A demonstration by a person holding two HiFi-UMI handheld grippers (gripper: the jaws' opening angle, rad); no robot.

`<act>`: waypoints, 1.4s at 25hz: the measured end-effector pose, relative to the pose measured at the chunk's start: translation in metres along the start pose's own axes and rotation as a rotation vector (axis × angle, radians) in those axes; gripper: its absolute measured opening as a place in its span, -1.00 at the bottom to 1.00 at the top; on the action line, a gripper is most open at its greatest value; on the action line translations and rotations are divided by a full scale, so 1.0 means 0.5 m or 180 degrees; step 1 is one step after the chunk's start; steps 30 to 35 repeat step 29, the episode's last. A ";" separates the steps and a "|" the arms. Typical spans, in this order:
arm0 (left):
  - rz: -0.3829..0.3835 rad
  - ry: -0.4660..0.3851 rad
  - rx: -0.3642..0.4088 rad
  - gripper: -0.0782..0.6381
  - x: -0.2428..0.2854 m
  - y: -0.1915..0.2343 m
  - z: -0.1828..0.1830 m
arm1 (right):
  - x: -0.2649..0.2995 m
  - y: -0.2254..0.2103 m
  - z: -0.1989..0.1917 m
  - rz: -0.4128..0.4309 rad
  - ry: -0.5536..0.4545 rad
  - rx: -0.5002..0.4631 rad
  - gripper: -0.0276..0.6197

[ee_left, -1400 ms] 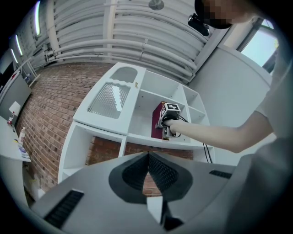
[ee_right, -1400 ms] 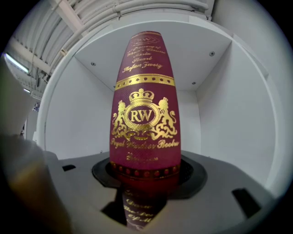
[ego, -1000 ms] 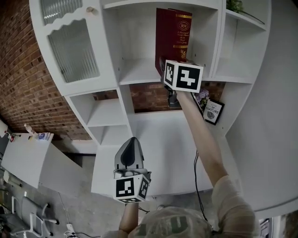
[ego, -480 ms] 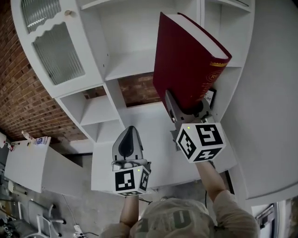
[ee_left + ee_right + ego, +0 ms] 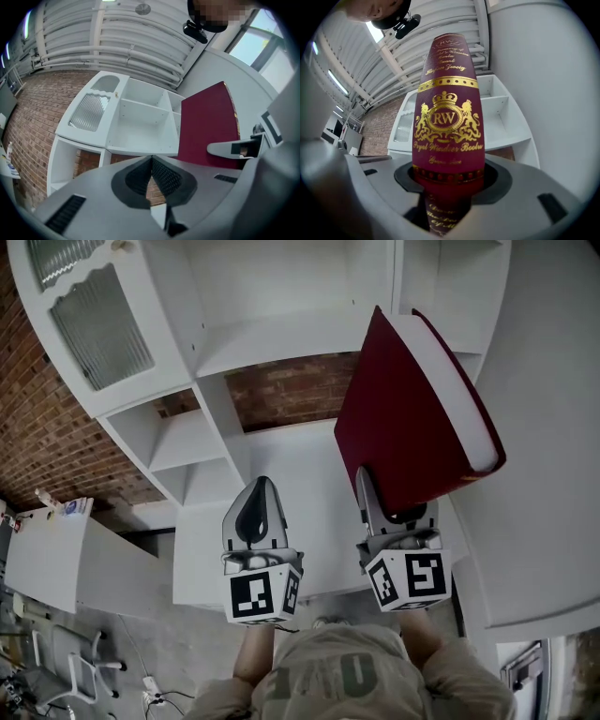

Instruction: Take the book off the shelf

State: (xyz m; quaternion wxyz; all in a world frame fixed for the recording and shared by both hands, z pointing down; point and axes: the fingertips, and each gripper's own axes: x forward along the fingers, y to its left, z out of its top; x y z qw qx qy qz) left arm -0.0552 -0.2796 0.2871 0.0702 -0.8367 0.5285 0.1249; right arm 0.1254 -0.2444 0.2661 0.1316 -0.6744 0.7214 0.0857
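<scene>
A thick dark red book [image 5: 412, 418] with gold lettering on its spine [image 5: 447, 117] is out of the white shelf unit [image 5: 281, 338] and tilts up to the right. My right gripper [image 5: 394, 507] is shut on the book's lower end, one jaw on each cover, with the spine facing its camera. In the left gripper view the book's red cover [image 5: 206, 126] shows at the right. My left gripper [image 5: 255, 512] hangs left of the book over the white desk top, jaws closed together and holding nothing [image 5: 152, 176].
The shelf unit has open compartments and a ribbed glass door [image 5: 98, 324] at the upper left. Behind it is a brick wall [image 5: 37, 437]. A white desk top [image 5: 309, 465] lies below the shelves, and a curved white wall [image 5: 553, 427] closes the right side.
The book has come out of the upper compartment and down toward me with my right gripper, tilting rightward. The left gripper has barely moved.
</scene>
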 end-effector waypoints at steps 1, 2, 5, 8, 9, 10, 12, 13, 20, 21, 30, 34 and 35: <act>0.0001 -0.0011 0.0002 -0.75 -0.002 -0.002 0.001 | -0.010 -0.003 -0.006 -0.0022 0.0023 0.0007 -0.17; 0.0002 -0.0025 0.0006 -0.75 -0.004 -0.005 0.003 | -0.017 -0.005 -0.012 -0.0032 0.0047 0.0014 -0.17; 0.0017 -0.0083 0.0004 -0.75 -0.006 -0.010 0.011 | -0.025 -0.004 -0.027 -0.0014 0.0108 -0.0008 -0.17; 0.0021 -0.0109 -0.0023 -0.75 -0.004 -0.017 0.014 | -0.023 -0.002 -0.036 0.0025 0.0155 -0.0068 -0.17; 0.0013 -0.0100 -0.0018 -0.75 -0.004 -0.021 0.012 | -0.023 -0.002 -0.038 0.0037 0.0164 -0.0067 -0.17; 0.0003 -0.0084 -0.0005 -0.75 -0.003 -0.026 0.009 | -0.023 -0.002 -0.040 0.0046 0.0175 -0.0057 -0.17; -0.0009 -0.0051 0.0015 -0.75 -0.003 -0.034 0.001 | -0.021 -0.005 -0.046 0.0047 0.0210 -0.0046 -0.17; -0.0010 -0.0038 0.0014 -0.75 -0.003 -0.037 -0.002 | -0.019 -0.006 -0.050 0.0039 0.0238 -0.0054 -0.17; 0.0011 0.0001 0.0002 -0.75 -0.002 -0.041 -0.010 | -0.015 -0.004 -0.073 0.0069 0.0364 -0.0043 -0.17; 0.0016 0.0003 0.0003 -0.75 -0.002 -0.041 -0.011 | -0.015 -0.004 -0.073 0.0078 0.0366 -0.0043 -0.17; 0.0001 0.0023 0.0025 -0.75 0.007 -0.044 -0.016 | -0.004 -0.017 -0.082 0.0068 0.0420 0.0123 -0.17; 0.0001 0.0023 0.0025 -0.75 0.007 -0.044 -0.016 | -0.004 -0.017 -0.082 0.0068 0.0420 0.0123 -0.17; 0.0001 0.0023 0.0025 -0.75 0.007 -0.044 -0.016 | -0.004 -0.017 -0.082 0.0068 0.0420 0.0123 -0.17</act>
